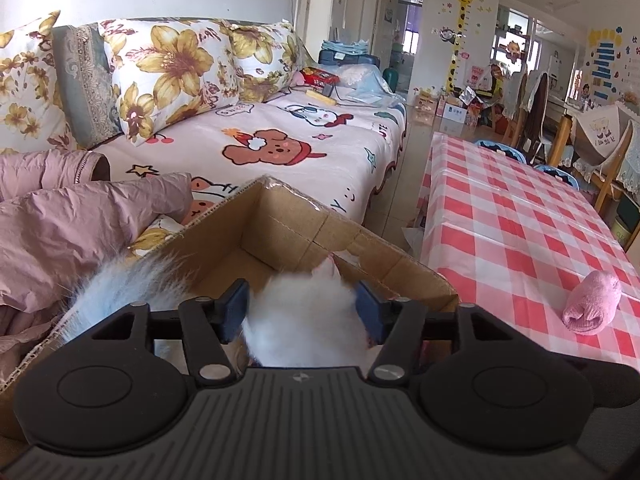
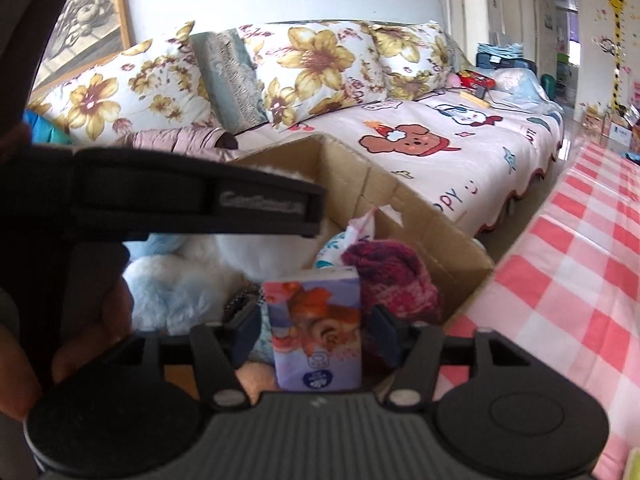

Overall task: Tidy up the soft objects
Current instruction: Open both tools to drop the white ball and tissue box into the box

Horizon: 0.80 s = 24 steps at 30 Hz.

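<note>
Looking down the left tongs (image 1: 300,308) now: standing parted, blue pads just beside the flanks of a fluffy white plush toy (image 1: 304,320), not squeezing it. Sitting low inside the open brown cardboard box (image 1: 280,216), that toy, at six o'clock of the view. Poking over the box's near wall at eight o'clock, a tuft of pale blue fur (image 1: 120,284). Sprawling at nine o'clock, a crumpled pink puffer jacket (image 1: 60,232) on the sofa with the cartoon-print cover (image 1: 300,140). Lying alone at three o'clock on the red-and-white checked tabletop (image 1: 520,220), well apart from the box, a rolled pink knitted sock (image 1: 592,304).

Switching to the right tongs (image 2: 316,328): also parted, showing a sliver of gap on each side of a small purple tissue pack with a cartoon print (image 2: 316,320), so gripping nothing. Standing upright, that pack, at six o'clock among the box's contents. Resting just beside it at four o'clock, a dark red knitted bundle (image 2: 392,276); bulging at eight o'clock, a pale blue plush toy (image 2: 176,292). Crossing the view at nine o'clock, the black body of the other tool (image 2: 180,204), with a hand (image 2: 92,320) wrapping its grip.
</note>
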{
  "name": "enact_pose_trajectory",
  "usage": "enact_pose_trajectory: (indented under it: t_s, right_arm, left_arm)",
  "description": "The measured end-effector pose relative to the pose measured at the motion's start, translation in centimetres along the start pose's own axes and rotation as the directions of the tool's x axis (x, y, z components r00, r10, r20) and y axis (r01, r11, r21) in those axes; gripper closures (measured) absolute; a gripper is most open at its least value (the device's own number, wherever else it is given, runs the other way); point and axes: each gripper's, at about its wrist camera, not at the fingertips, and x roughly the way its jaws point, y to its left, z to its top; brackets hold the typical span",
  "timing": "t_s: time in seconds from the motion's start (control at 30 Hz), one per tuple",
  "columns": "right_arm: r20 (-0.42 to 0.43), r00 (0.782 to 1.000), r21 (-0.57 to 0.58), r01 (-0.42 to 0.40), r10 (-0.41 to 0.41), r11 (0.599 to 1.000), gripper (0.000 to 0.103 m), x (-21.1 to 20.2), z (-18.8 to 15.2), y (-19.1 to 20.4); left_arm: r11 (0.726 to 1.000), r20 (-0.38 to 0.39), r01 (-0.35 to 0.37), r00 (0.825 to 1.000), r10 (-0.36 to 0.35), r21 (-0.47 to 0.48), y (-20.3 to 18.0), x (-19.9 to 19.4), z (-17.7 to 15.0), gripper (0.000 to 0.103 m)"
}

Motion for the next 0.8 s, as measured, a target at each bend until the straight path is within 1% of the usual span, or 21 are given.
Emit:
enact_pose_trajectory:
  t_s: [0.07, 0.17, 0.27, 0.4, 0.53, 0.67, 0.8]
  right_arm:
    - [0.018, 1.000, 0.017, 0.000, 0.000, 1.000, 0.025, -1.0, 0.0, -0.4]
    - [0.051, 0.999, 0.037, 0.015, -0.017, 0.999, 0.021, -3.0, 0.1, -0.8]
    - [0.080, 0.995, 0.056, 0.056, -0.060, 0.997, 0.018, -4.9, 0.1, -1.3]
    - [0.101, 0.987, 0.110, 0.115, -0.127, 0.987, 0.017, -7.0, 0.0, -2.7]
    - [0.097, 0.977, 0.168, 0.174, -0.192, 0.970, 0.016, -8.6, -0.5, -4.4]
    - [0.098, 0.965, 0.200, 0.220, -0.243, 0.955, 0.016, -10.1, -1.1, -5.6]
    - [0.099, 0.956, 0.217, 0.250, -0.276, 0.944, 0.016, -11.3, -1.9, -6.6]
  left_arm:
    - [1.000, 0.012, -0.007, 1.000, 0.007, -0.002, 0.1, -0.3, 0.1, 0.018]
    - [1.000, 0.033, -0.010, 0.999, 0.010, -0.010, 0.4, -0.8, 0.2, 0.018]
    - [1.000, 0.051, -0.021, 0.998, 0.021, -0.006, 0.4, -1.3, 0.2, 0.017]
    - [1.000, 0.062, -0.010, 0.998, 0.010, -0.006, -0.1, -1.7, -0.1, 0.015]
    - [1.000, 0.074, -0.005, 0.997, 0.004, 0.016, -0.9, -2.2, -0.5, 0.013]
    - [1.000, 0.077, 0.007, 0.997, -0.009, 0.029, -1.5, -2.5, -0.8, 0.010]
    - [0.998, 0.080, 0.022, 0.996, -0.026, 0.055, -2.4, -2.8, -1.1, 0.007]
